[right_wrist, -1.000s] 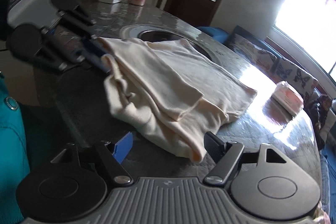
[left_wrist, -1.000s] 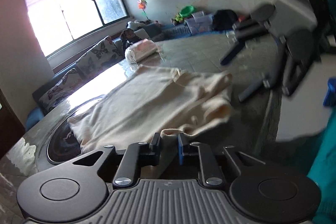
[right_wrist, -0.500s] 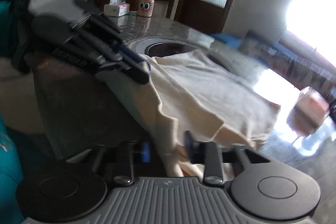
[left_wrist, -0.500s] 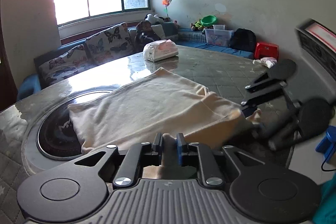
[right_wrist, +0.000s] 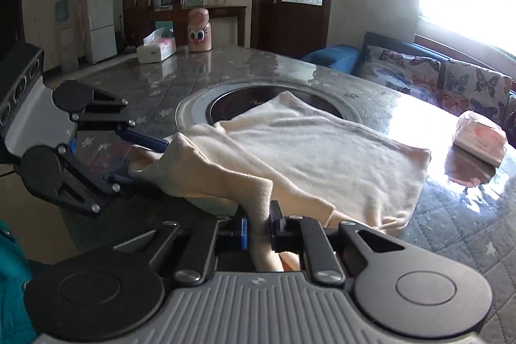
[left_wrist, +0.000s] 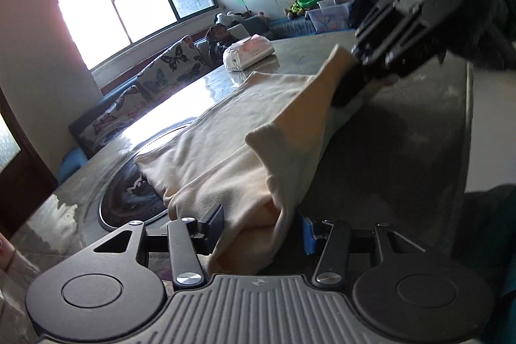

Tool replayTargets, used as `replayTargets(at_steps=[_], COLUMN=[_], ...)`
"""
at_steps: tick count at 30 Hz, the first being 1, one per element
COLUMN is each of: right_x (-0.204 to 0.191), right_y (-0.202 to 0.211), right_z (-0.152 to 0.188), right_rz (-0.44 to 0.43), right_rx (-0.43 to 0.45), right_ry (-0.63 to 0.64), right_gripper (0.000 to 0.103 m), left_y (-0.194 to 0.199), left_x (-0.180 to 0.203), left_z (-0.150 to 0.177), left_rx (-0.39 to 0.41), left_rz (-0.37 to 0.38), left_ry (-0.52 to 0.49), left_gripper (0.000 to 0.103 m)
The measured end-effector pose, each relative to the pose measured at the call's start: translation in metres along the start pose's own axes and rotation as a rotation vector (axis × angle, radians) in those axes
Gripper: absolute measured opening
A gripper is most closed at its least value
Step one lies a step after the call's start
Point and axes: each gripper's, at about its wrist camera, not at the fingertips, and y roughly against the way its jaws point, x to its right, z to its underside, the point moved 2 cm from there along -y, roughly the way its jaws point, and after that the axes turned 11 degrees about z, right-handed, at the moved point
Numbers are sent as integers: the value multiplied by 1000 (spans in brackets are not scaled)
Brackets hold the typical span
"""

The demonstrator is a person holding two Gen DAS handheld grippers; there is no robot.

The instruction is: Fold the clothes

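A cream garment [left_wrist: 225, 147] lies partly folded on the round grey table [left_wrist: 403, 131], over its dark centre plate [left_wrist: 125, 199]. My left gripper [left_wrist: 262, 224] has its jaws apart with a thick bunch of the garment's near edge between them. My right gripper [right_wrist: 258, 228] is shut on another fold of the same cream garment [right_wrist: 306, 147] and lifts that edge off the table. Each gripper shows in the other's view: the right gripper [left_wrist: 361, 76] at the upper right, the left gripper [right_wrist: 142, 157] at the left.
A wrapped tissue pack [left_wrist: 248, 52] lies on the far side of the table, also in the right wrist view [right_wrist: 480, 137]. A tissue box [right_wrist: 156, 49] and a pink bottle [right_wrist: 199, 29] stand at the table's far edge. A butterfly-print sofa [left_wrist: 151, 76] runs under the window.
The left gripper's jaws have opened wider around a bunched edge of the garment. The right gripper has closed on a fold and raised it, so the near edge now stands up.
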Motion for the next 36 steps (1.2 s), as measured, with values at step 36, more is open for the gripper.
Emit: replayTargets(at_steps=[36], right_x=[40], right_y=[-43], right_z=[-62], right_rz=[81], right_rx=[4], right_ry=[10], right_gripper=[11], left_y=[-60], left_x=[-89], left_z=[-50], left_rx=[-15], left_rz=[-30], left_ry=[182], left_gripper=[22])
